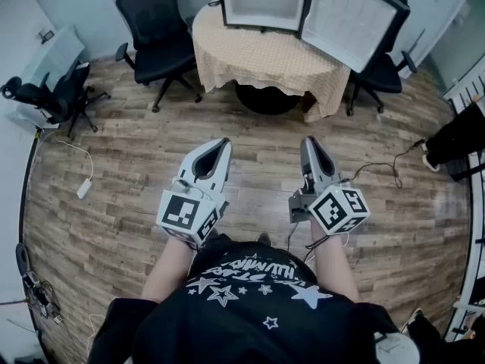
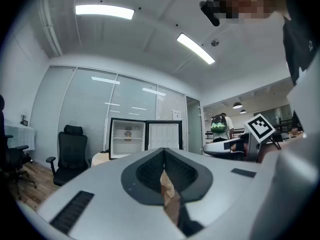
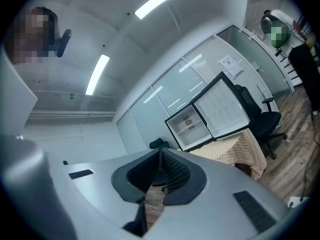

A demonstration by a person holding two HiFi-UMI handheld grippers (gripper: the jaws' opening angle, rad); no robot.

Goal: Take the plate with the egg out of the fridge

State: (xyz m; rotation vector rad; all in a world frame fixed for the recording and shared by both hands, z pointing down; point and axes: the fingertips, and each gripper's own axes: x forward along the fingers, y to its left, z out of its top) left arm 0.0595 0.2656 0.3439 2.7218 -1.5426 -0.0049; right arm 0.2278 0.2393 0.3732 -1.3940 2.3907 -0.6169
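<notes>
A plate with the egg (image 3: pixel 188 122) is sitting on the upper shelf of a small fridge (image 1: pixel 258 10), too small in every view to show its make; judged as an ordinary dish, it is likely stiff, smooth and breakable, and the egg is likely free to roll. A grip on the near rim, with the plate kept level on the way out, is looking like the safest hold. The fridge is standing at the top centre of the head view on a round table (image 1: pixel 258 63) draped in a checked cloth, and its door (image 1: pixel 352 17) is hanging wide open to the right. Black office chairs (image 1: pixel 155 29) are flanking the table on the wood floor. Lower in the frame, well apart from the table, the person is holding both tools level and aiming them at the fridge. The left gripper (image 1: pixel 220 145) is showing its jaws pressed together at the tips with nothing between them, and the right gripper (image 1: pixel 312 144) is likewise fully closed and empty. A stretch of bare floor is lying between the tools and the plate, so neither is within reach of it yet.
</notes>
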